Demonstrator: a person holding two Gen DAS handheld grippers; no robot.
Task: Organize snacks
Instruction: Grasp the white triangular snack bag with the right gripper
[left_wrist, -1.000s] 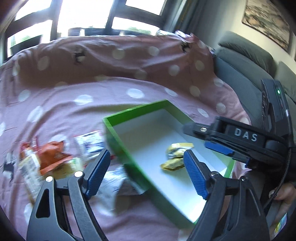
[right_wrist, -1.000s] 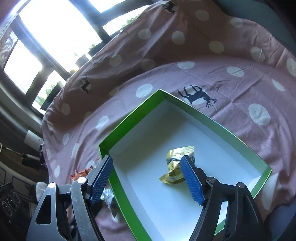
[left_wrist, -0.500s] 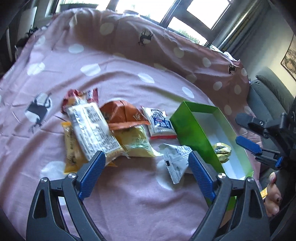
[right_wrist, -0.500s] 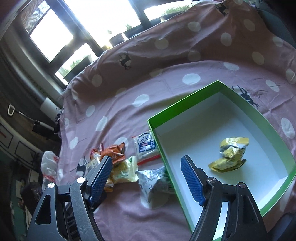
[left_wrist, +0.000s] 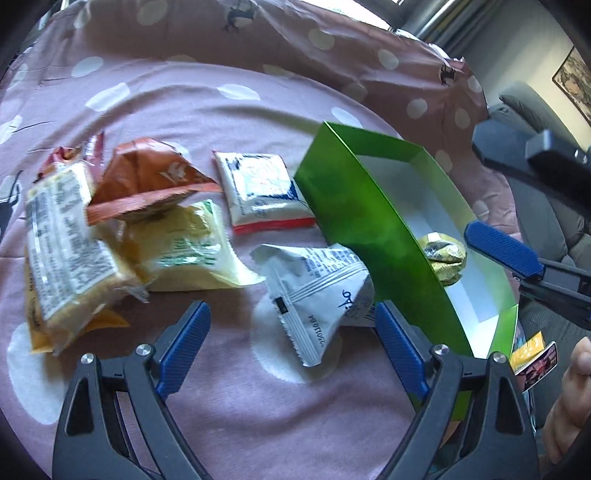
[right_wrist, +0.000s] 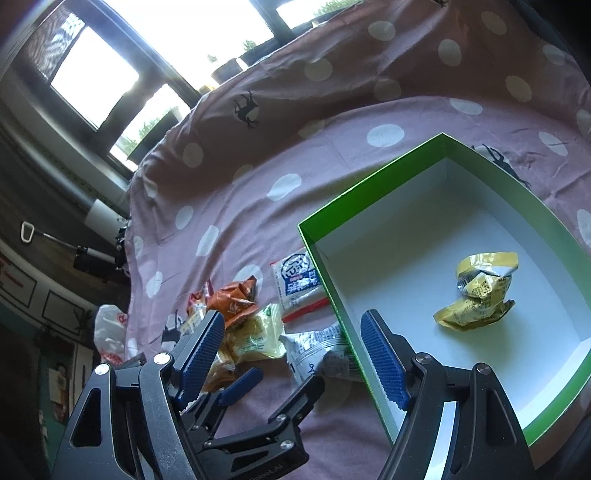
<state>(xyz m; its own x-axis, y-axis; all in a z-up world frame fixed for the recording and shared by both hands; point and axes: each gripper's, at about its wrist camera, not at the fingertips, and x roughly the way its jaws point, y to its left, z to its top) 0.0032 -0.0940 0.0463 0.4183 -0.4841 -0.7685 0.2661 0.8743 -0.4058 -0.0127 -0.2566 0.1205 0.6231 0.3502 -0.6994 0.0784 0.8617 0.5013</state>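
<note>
A green box with a white inside (left_wrist: 354, 206) (right_wrist: 480, 417) lies on the pink spotted cloth and holds one crumpled yellow wrapper (left_wrist: 443, 256) (right_wrist: 480, 291). A white and grey packet (left_wrist: 317, 291) (right_wrist: 321, 354) lies against the box's left wall. My left gripper (left_wrist: 291, 343) (right_wrist: 273, 384) is open and empty, low over this packet. Left of it lie a white and blue packet (left_wrist: 260, 192) (right_wrist: 299, 284), an orange packet (left_wrist: 147, 181) (right_wrist: 231, 297), a pale yellow packet (left_wrist: 181, 251) (right_wrist: 255, 334) and a clear-wrapped cake (left_wrist: 66, 251). My right gripper (right_wrist: 291, 358) (left_wrist: 524, 254) is open and empty, above the box's near left edge.
The cloth (left_wrist: 184, 92) covers the whole surface and rises in a fold at the back. A grey sofa (left_wrist: 535, 206) stands to the right. Windows (right_wrist: 92, 74) are behind. A white plastic bag (right_wrist: 110, 332) hangs past the cloth's left edge.
My left gripper swung left from over the box to the loose snacks and came down close to the white and grey packet. My right gripper drew back from the box and turned left.
</note>
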